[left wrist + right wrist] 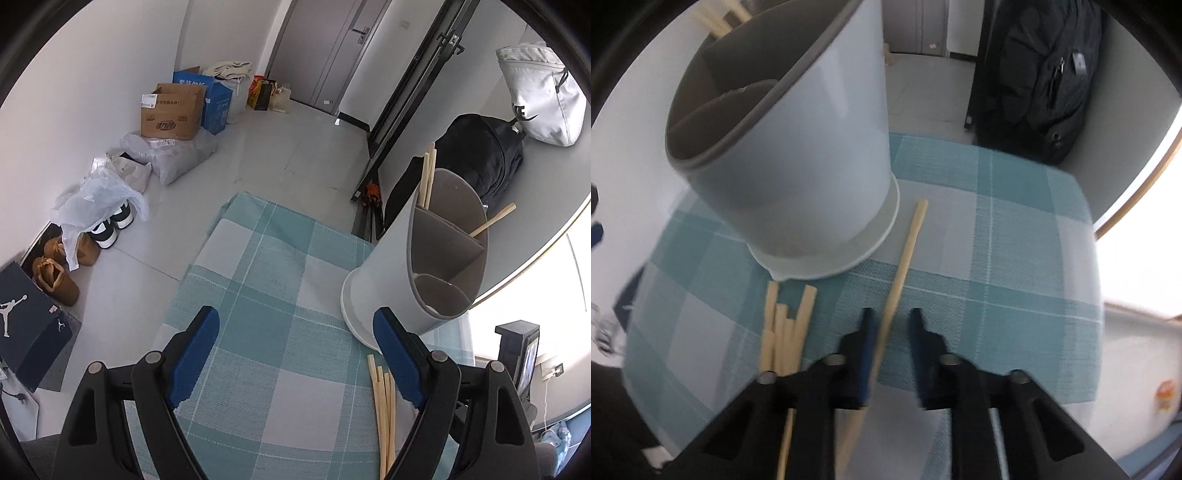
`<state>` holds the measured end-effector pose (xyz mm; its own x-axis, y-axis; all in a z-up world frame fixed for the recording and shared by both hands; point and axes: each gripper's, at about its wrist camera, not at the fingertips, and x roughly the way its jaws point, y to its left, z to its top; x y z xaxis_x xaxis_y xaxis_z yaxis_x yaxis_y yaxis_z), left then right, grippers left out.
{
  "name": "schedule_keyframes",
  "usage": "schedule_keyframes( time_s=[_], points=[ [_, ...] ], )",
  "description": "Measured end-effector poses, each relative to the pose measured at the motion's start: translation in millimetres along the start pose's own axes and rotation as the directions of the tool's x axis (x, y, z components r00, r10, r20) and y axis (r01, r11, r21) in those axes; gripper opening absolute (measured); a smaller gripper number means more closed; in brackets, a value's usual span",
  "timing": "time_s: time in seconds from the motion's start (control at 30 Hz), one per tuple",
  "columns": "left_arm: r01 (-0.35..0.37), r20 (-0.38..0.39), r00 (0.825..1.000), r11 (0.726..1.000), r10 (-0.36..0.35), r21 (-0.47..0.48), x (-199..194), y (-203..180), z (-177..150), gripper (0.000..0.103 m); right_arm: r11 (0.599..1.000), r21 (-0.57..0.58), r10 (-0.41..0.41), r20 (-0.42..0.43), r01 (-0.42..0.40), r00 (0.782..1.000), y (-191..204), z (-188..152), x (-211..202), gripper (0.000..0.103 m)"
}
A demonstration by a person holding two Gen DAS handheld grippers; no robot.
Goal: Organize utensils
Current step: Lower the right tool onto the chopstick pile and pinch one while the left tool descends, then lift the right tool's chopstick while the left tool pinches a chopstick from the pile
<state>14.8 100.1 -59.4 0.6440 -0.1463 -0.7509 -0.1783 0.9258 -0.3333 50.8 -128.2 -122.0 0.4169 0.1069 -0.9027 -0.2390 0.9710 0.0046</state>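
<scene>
A home entryway: shoes [110, 225], cardboard boxes [171, 110] (one blue) and bags along the wall beside a door [325, 48].

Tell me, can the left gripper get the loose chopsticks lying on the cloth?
Probably yes. The left gripper is open, and the loose chopsticks lie uncovered on the checked cloth, right beside one of its fingers. The holder stands just beyond them, not in the way.

A Jumpman logo marks the dark shoebox [26, 314]; a Nike swoosh marks the grey bag [543, 96].
</scene>
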Motion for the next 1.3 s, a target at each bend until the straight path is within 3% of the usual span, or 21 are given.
schedule_keyframes(
  time_s=[0.57, 0.67, 0.77, 0.87, 0.97, 1.23, 1.3],
  points=[
    [0.011, -0.067, 0.998, 1.000, -0.011, 0.010, 7.6, -2.5, -8.8, 0.082, 0.993, -0.018, 0.112, -0.128, -0.116, 0.985, -23.1, -66.8, -47.1, 0.009],
    [0.016, -0.080, 0.997, 1.000, -0.014, 0.025, 9.5, -5.2, -9.9, 0.082, 0.989, -0.004, 0.146, -0.116, -0.147, 0.983, -27.9, -60.8, -50.0, 0.012],
    [0.020, -0.108, 0.994, 0.999, -0.015, 0.042, 13.8, -9.6, -12.8, 0.082, 0.987, 0.003, 0.160, -0.081, -0.160, 0.984, -24.8, -43.4, -44.8, 0.023],
    [0.039, -0.136, 0.990, 0.998, -0.032, 0.047, 15.9, -10.2, -14.4, 0.082, 0.988, 0.004, 0.152, -0.063, -0.152, 0.986, -23.1, -23.7, -32.5, 0.023],
    [0.015, -0.133, 0.991, 0.997, -0.005, 0.071, 16.9, -12.2, -17.9, 0.082, 0.986, 0.016, 0.164, -0.071, -0.164, 0.984, -18.9, -10.9, -17.7, 0.023],
    [0.001, -0.177, 0.984, 0.995, 0.017, 0.101, 26.7, -14.5, -25.4, 0.082, 0.988, 0.005, 0.153, -0.064, -0.153, 0.986, -5.7, 6.3, 1.2, 0.022],
    [-0.004, -0.183, 0.983, 0.994, 0.025, 0.112, 28.3, -16.5, -27.6, 0.082, 0.989, 0.009, 0.148, -0.049, -0.147, 0.988, -6.5, 3.0, -2.0, 0.012]
  ],
)
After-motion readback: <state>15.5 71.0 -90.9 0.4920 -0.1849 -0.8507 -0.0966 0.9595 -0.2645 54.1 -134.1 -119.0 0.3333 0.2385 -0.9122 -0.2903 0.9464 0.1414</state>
